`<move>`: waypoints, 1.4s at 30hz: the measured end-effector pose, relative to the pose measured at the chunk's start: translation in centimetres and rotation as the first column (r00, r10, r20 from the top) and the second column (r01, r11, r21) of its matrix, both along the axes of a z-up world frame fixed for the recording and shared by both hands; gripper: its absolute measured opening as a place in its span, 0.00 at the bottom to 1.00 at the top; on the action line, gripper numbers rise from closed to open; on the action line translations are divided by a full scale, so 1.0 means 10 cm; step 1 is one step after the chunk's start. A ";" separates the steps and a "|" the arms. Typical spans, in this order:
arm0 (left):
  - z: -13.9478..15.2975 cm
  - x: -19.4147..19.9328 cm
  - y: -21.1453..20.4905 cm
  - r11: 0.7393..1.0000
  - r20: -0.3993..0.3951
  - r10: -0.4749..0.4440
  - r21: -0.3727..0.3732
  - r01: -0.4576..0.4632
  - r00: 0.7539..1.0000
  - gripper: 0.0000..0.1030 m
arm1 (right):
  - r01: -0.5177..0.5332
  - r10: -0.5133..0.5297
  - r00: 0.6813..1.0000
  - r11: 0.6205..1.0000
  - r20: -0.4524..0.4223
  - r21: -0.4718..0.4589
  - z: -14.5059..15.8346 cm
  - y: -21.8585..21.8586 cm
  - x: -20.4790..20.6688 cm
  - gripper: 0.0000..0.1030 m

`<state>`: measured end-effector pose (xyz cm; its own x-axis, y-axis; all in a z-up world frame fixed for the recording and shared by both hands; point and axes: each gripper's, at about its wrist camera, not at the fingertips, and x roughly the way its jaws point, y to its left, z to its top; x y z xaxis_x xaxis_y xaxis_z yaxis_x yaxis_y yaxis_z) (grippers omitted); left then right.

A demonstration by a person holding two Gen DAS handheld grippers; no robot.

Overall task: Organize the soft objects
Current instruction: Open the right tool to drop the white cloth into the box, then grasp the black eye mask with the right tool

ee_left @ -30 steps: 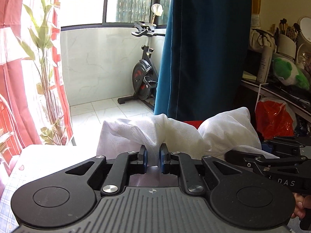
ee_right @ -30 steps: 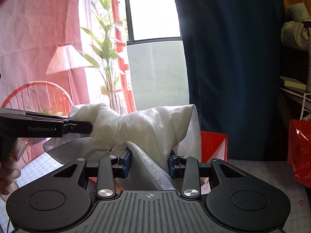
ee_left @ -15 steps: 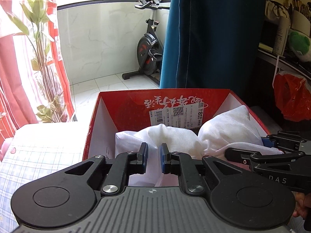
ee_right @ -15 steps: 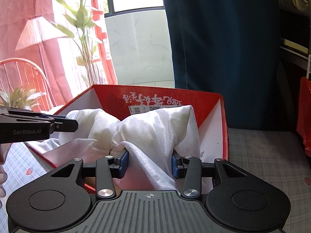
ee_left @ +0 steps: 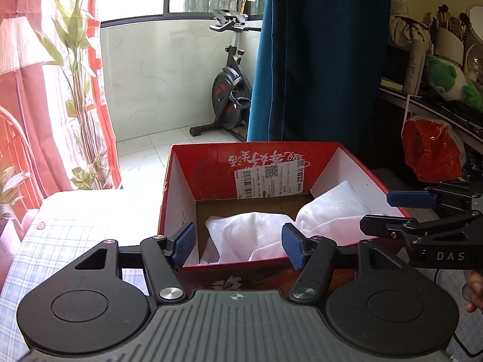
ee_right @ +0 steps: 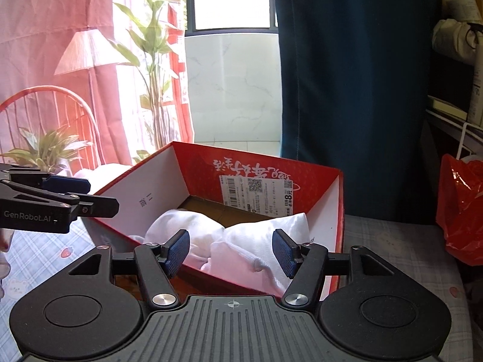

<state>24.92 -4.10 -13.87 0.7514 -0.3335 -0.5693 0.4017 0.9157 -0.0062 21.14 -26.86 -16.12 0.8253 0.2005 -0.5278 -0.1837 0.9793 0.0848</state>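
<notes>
I am opening both jaws, so my left hand-held gripper (ee_left: 238,246) and right hand-held gripper (ee_right: 231,250) are now standing apart with nothing pinched, where a second ago each was clamped on the white cloth (ee_left: 271,235) held up in the air. The cloth is now lying loose inside the red box (ee_left: 178,199) on the tabletop (ee_left: 75,229), which I am judging to mean this item is stowed. It is lying bunched in two lumps, its long axis running left to right across the box, one end leaning on the right wall.
</notes>
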 end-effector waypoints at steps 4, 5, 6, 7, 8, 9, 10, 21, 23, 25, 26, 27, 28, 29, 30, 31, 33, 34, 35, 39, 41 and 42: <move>0.02 -0.22 0.09 1.000 0.006 -0.003 -0.006 0.003 1.000 0.66 | -0.051 0.051 0.999 0.999 0.016 0.000 0.09 0.07 -0.29 0.56; 0.01 -0.27 0.10 1.000 0.004 -0.005 -0.005 0.005 1.000 0.67 | -0.066 0.066 0.998 0.998 0.017 -0.004 0.10 0.09 -0.37 0.56; -0.01 -0.33 0.11 1.000 0.001 -0.005 0.002 0.005 1.000 0.67 | -0.076 0.076 0.997 0.997 0.016 -0.008 0.09 0.11 -0.43 0.56; -0.03 -0.37 0.13 1.000 -0.002 -0.003 0.009 0.003 1.000 0.67 | -0.085 0.086 0.996 0.996 0.013 -0.012 0.07 0.13 -0.50 0.56; -0.05 -0.43 0.14 1.000 -0.006 -0.001 0.015 0.001 1.000 0.67 | -0.093 0.093 0.996 0.996 0.006 -0.013 0.05 0.15 -0.57 0.56; -0.07 -0.47 0.16 1.000 -0.008 0.000 0.018 0.000 1.000 0.67 | -0.098 0.098 0.995 0.995 -0.001 -0.013 0.03 0.17 -0.62 0.56; -0.09 -0.53 0.18 1.000 -0.011 0.001 0.018 -0.001 1.000 0.67 | -0.104 0.104 0.995 0.994 -0.010 -0.013 -0.01 0.19 -0.68 0.56; -0.38 -0.80 0.40 1.000 -0.076 0.008 0.026 -0.006 0.997 0.67 | -0.140 0.137 0.985 0.990 -0.104 -0.018 -0.41 0.31 -1.15 0.56; -0.43 -0.80 0.44 0.999 -0.088 0.015 0.031 -0.012 0.996 0.67 | -0.153 0.148 0.981 0.988 -0.125 -0.032 -0.48 0.30 -1.21 0.56; -0.49 -0.79 0.47 0.999 -0.100 0.023 0.032 -0.020 0.995 0.67 | -0.159 0.151 0.978 0.986 -0.146 -0.047 -0.54 0.28 -1.24 0.56; -0.51 -0.78 0.49 0.999 -0.105 0.026 0.029 -0.023 0.994 0.67 | -0.159 0.149 0.976 0.986 -0.157 -0.053 -0.59 0.26 -1.25 0.56; -0.53 -0.77 0.50 0.999 -0.110 0.028 0.027 -0.025 0.993 0.67 | -0.154 0.143 0.976 0.986 -0.165 -0.058 -0.62 0.25 -1.25 0.56; -0.56 -0.75 0.51 0.999 -0.117 0.030 0.024 -0.028 0.993 0.67 | -0.148 0.136 0.976 0.987 -0.172 -0.060 -0.65 0.23 -1.24 0.56; -0.59 -0.74 0.51 0.999 -0.125 0.034 0.020 -0.031 0.992 0.67 | -0.138 0.126 0.976 0.989 -0.177 -0.058 -0.68 0.20 -1.23 0.56; -0.61 -0.73 0.52 0.999 -0.131 0.034 0.017 -0.032 0.991 0.67 | -0.131 0.120 0.976 0.990 -0.180 -0.051 -0.70 0.19 -1.22 0.55; -0.63 -0.73 0.51 0.999 -0.137 0.035 0.016 -0.033 0.990 0.67 | -0.127 0.117 0.976 0.991 -0.182 -0.043 -0.72 0.17 -1.20 0.55; -0.67 -0.71 0.51 0.999 -0.144 0.037 0.013 -0.036 0.989 0.67 | -0.128 0.117 0.976 0.991 -0.181 -0.046 -0.75 0.16 -1.17 0.54; -0.69 -0.70 0.51 0.999 -0.147 0.038 0.009 -0.038 0.988 0.67 | -0.133 0.121 0.977 0.990 -0.178 -0.056 -0.76 0.16 -1.15 0.54; -0.70 -0.69 0.51 0.999 -0.150 0.039 0.001 -0.039 0.988 0.67 | -0.135 0.122 0.978 0.989 -0.171 -0.064 -0.78 0.16 -1.13 0.54; -0.75 -0.66 0.56 0.998 -0.171 0.042 -0.045 -0.051 0.984 0.71 | -0.125 0.112 0.980 0.990 -0.162 -0.073 -0.79 0.15 -1.09 0.54; -0.80 -0.63 0.57 0.996 -0.181 0.044 -0.066 -0.057 0.982 0.75 | -0.120 0.106 0.982 0.990 -0.155 -0.081 -0.79 0.14 -1.07 0.54; -0.82 -0.61 0.57 0.996 -0.185 0.049 -0.070 -0.063 0.982 0.77 | -0.115 0.102 0.983 0.990 -0.152 -0.082 -0.79 0.14 -1.06 0.54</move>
